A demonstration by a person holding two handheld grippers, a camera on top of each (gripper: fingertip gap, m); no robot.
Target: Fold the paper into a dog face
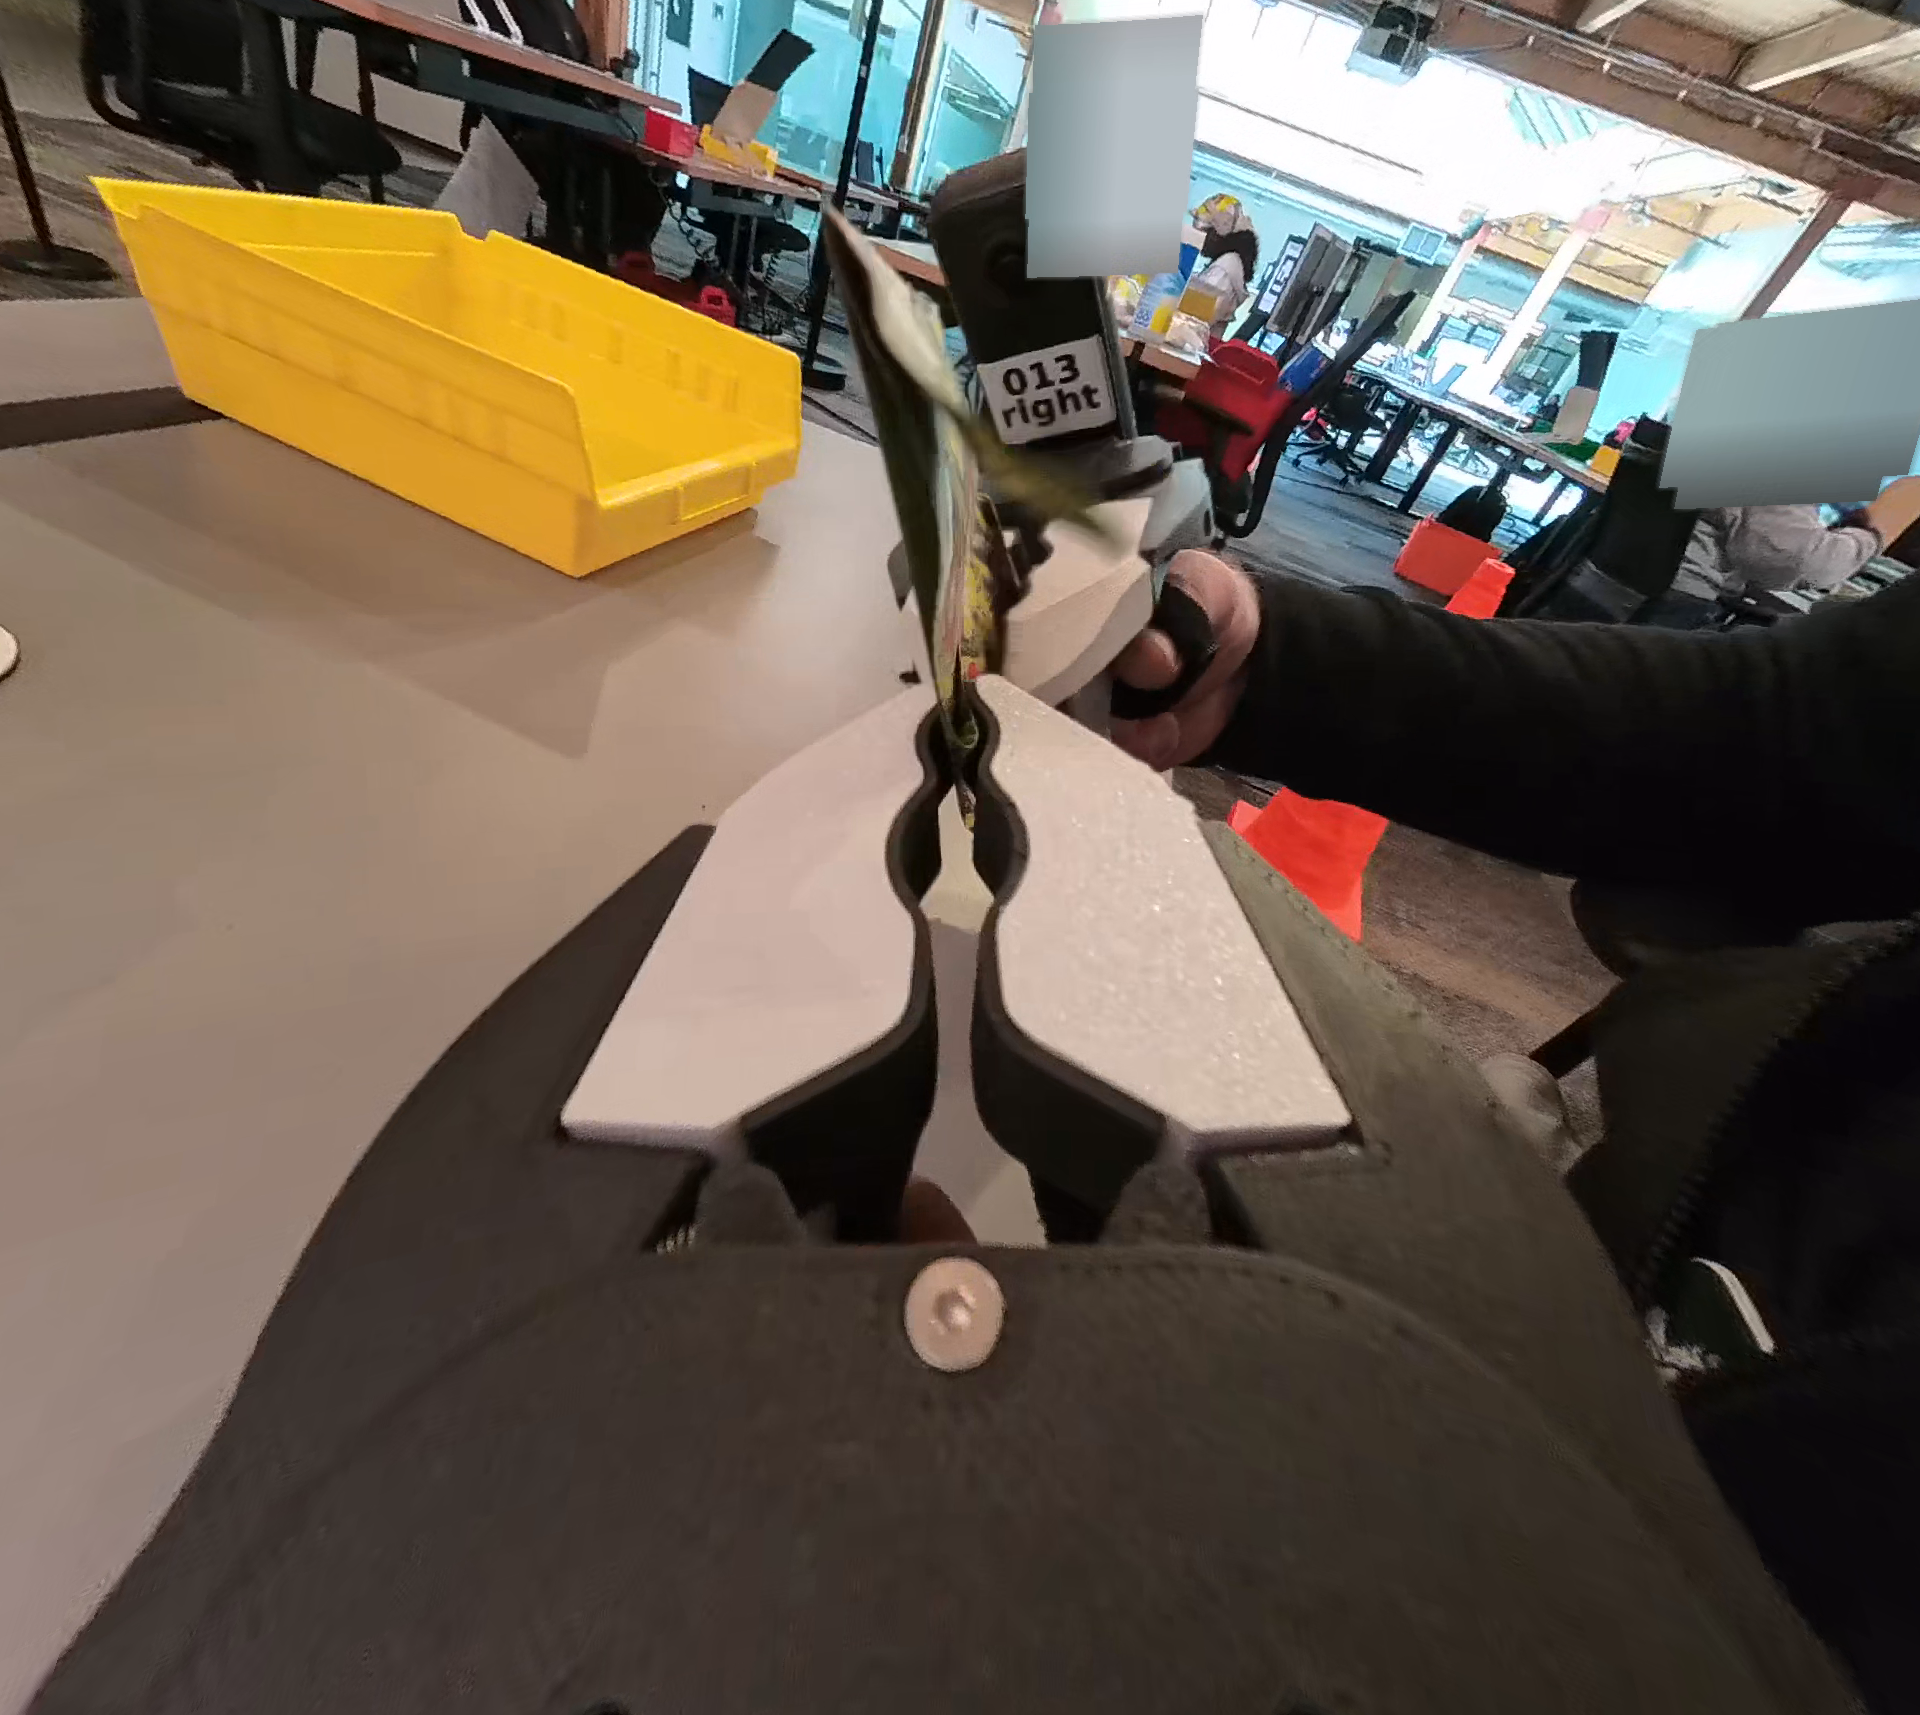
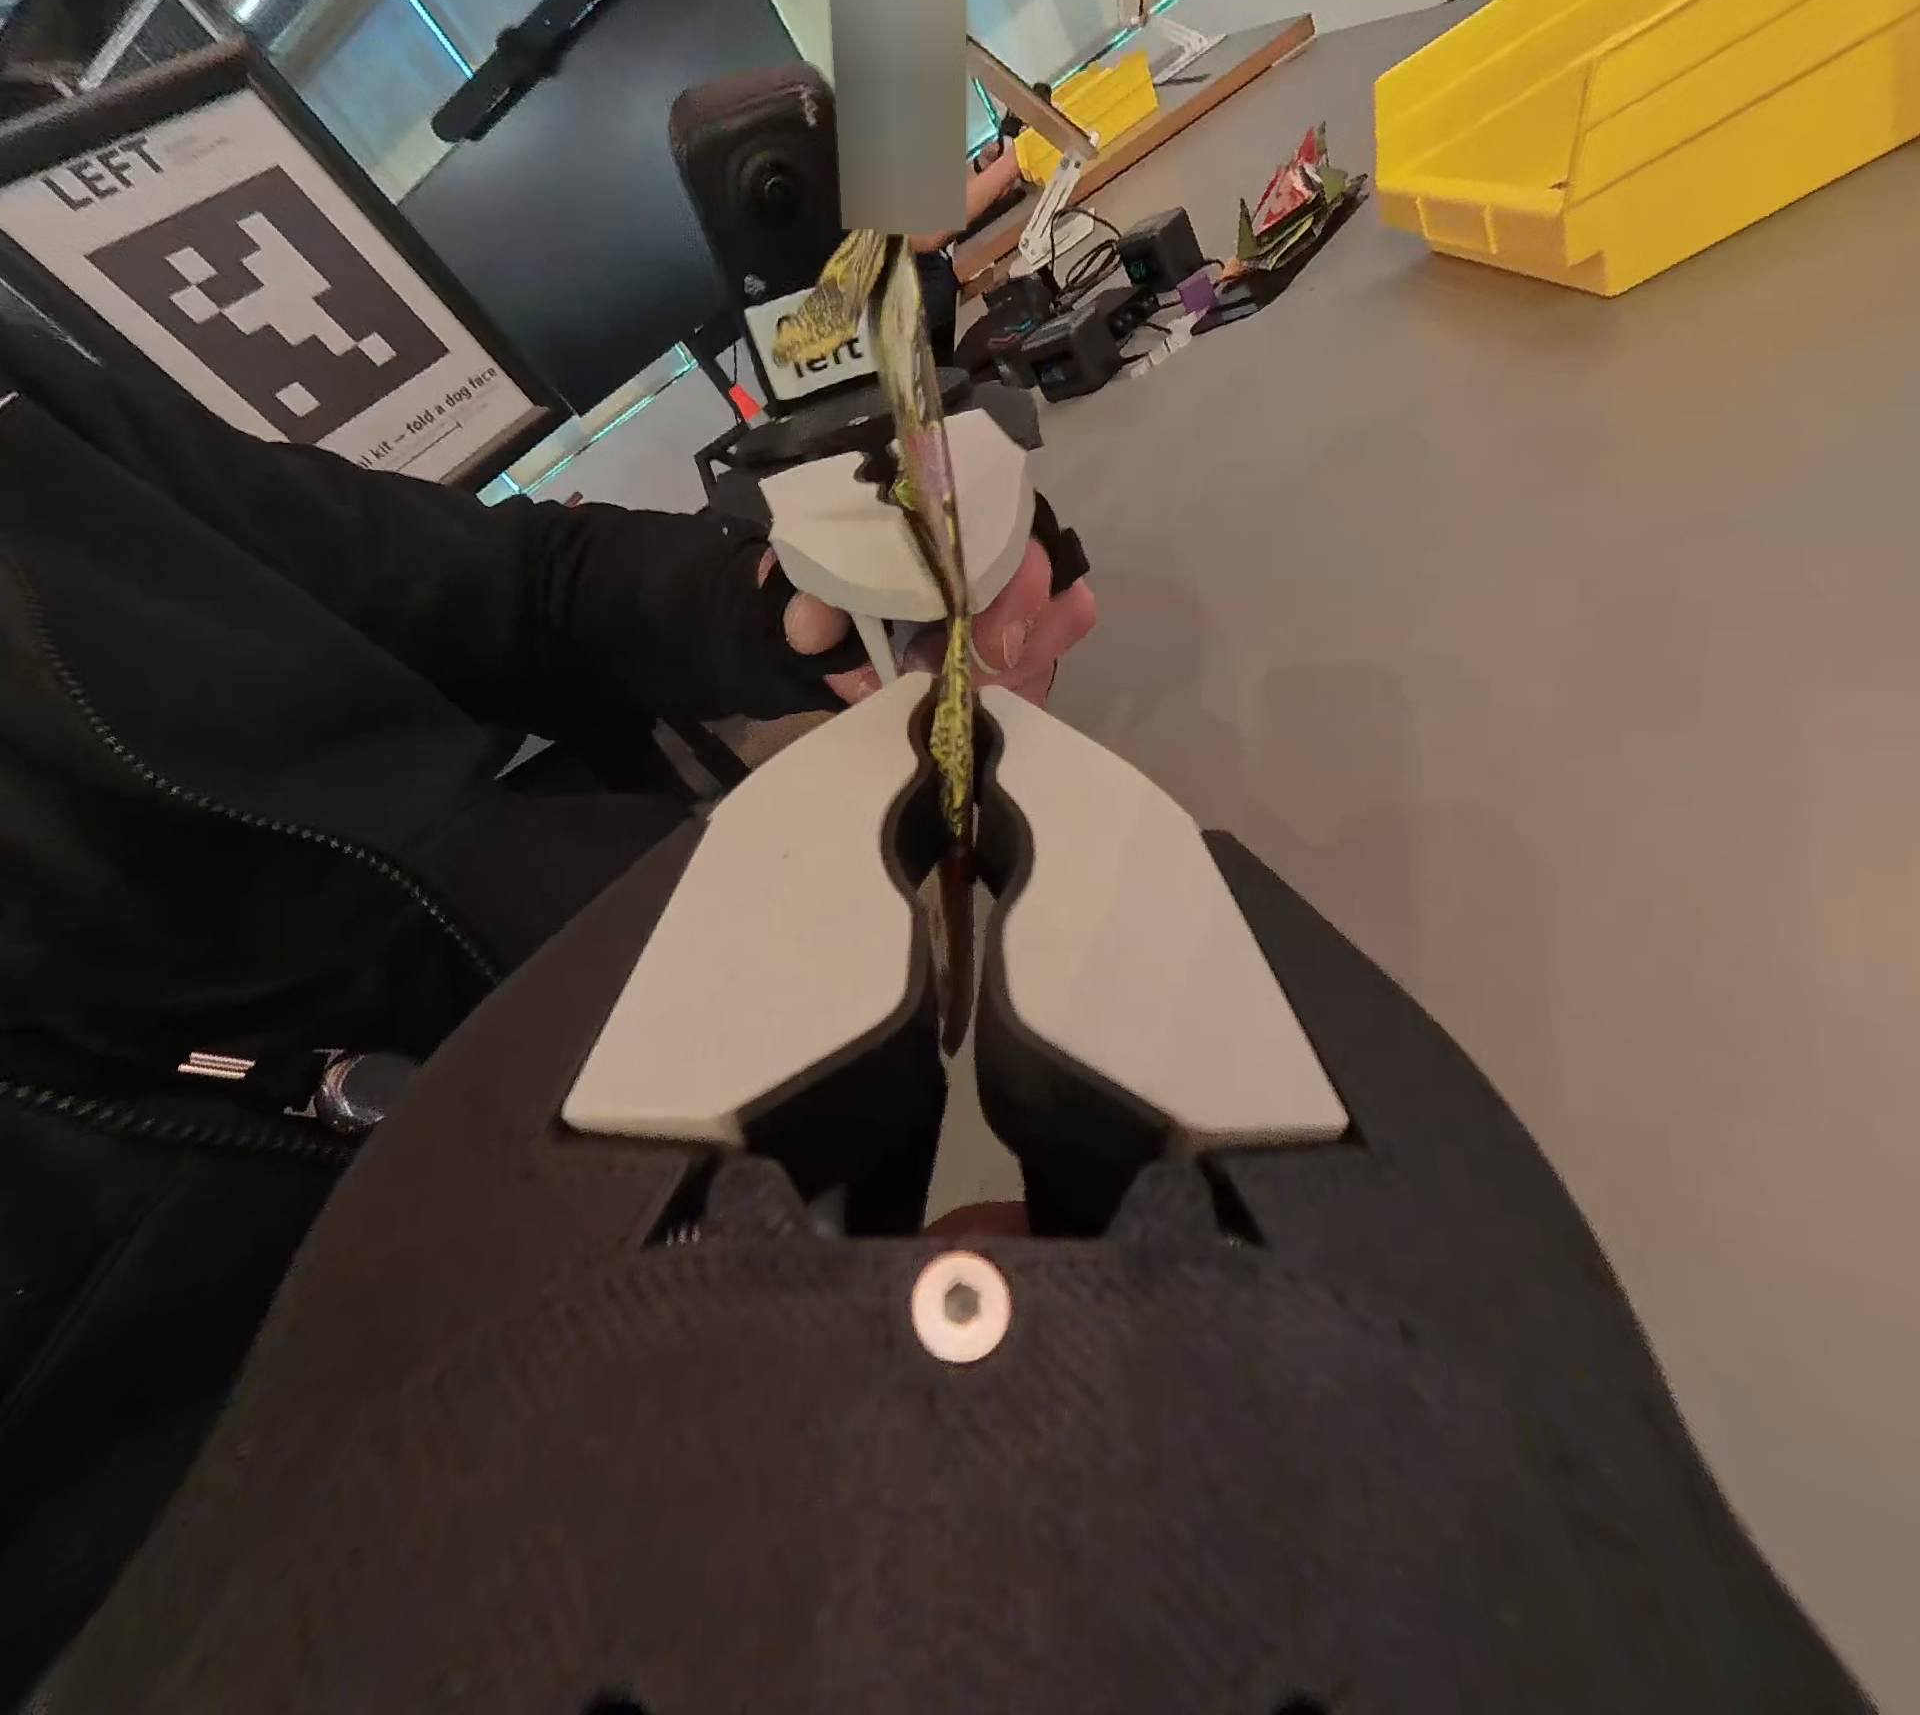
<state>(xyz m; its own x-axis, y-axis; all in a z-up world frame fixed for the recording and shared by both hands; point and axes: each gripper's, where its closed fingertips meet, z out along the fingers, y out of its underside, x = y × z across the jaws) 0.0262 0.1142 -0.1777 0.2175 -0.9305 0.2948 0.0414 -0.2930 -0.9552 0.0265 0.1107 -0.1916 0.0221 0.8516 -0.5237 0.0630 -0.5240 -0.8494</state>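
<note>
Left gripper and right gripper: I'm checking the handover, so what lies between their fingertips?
Only the patterned paper, held edge-on in the air. The left gripper and right gripper both clamp it, seen in both wrist views.

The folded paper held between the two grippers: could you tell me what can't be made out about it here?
- Left wrist view: paper is edge-on, so its fold shape is unreadable; its far end hides the right gripper tips.
- Right wrist view: paper is again edge-on, covering the left gripper tips.
- Both views: the printed pattern is blurred.
</note>
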